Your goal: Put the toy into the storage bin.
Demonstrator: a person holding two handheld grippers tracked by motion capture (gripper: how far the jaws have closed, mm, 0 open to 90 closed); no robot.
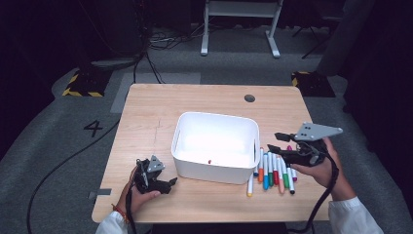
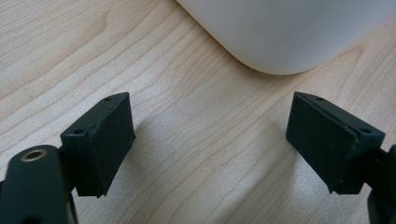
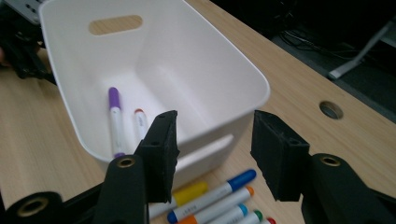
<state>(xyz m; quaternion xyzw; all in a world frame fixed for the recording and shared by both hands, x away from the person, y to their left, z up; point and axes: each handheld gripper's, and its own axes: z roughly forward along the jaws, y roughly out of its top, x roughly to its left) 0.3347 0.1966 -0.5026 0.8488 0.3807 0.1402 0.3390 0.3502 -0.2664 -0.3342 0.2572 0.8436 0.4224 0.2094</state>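
Left gripper (image 1: 171, 184) low at the near left of the table (image 1: 146, 112), jaws spread wide with bare wood between them, holding nothing, just short of the white bin's near corner.

White bin (image 1: 214, 170) in the middle of the table: rounded corners, slot handles in its end walls. Inside on the floor, 2 markers side by side: a purple-capped marker (image 3: 115, 121) and an orange-tipped marker (image 3: 141, 122), both with white barrels.

Just right of the bin, a row of loose markers (image 1: 273, 170) lying on the wood, white barrels with blue, orange, green, yellow and red caps.

Right gripper (image 1: 276, 143) raised above that row, pointing toward the bin's right wall, jaws partly open and empty.
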